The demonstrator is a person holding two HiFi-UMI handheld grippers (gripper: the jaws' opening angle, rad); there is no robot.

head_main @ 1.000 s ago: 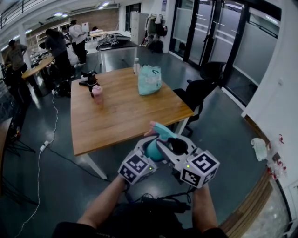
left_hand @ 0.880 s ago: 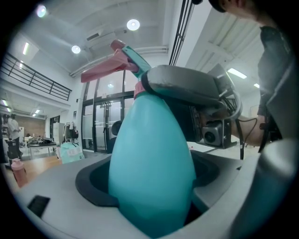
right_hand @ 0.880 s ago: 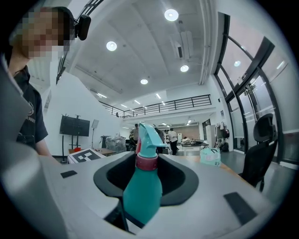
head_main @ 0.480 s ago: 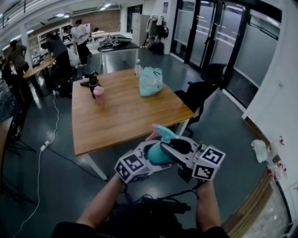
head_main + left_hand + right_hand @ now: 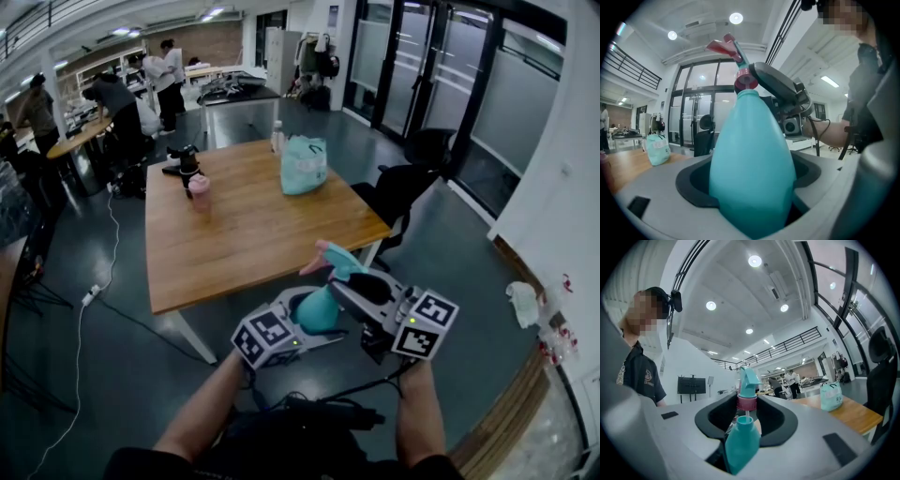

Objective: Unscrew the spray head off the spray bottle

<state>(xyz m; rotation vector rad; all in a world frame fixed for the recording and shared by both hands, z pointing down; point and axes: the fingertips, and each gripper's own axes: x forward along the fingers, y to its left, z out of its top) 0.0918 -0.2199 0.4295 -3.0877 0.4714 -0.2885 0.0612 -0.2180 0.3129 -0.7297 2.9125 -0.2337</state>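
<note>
My left gripper (image 5: pixel 312 317) is shut on the belly of a teal spray bottle (image 5: pixel 319 307), which I hold in the air below the table's near edge. In the left gripper view the bottle (image 5: pixel 752 164) fills the space between the jaws. My right gripper (image 5: pixel 345 281) is shut on the pink collar (image 5: pixel 746 402) of the spray head (image 5: pixel 332 259). In the right gripper view the teal spray head (image 5: pixel 749 379) sits a little off the bottle neck (image 5: pixel 743 421), with a thin tube showing between them. Its pink trigger (image 5: pixel 723 46) points away from me.
A wooden table (image 5: pixel 253 234) stands ahead with a teal bag (image 5: pixel 302 163), a pink cup (image 5: pixel 198 192) and black gear (image 5: pixel 183 159) on it. A black office chair (image 5: pixel 398 187) is at its right. People work at benches at the back left. A cable (image 5: pixel 103 281) runs over the floor.
My right gripper has moved right and slightly up with the spray head. My left gripper has shifted a little left with the bottle.
</note>
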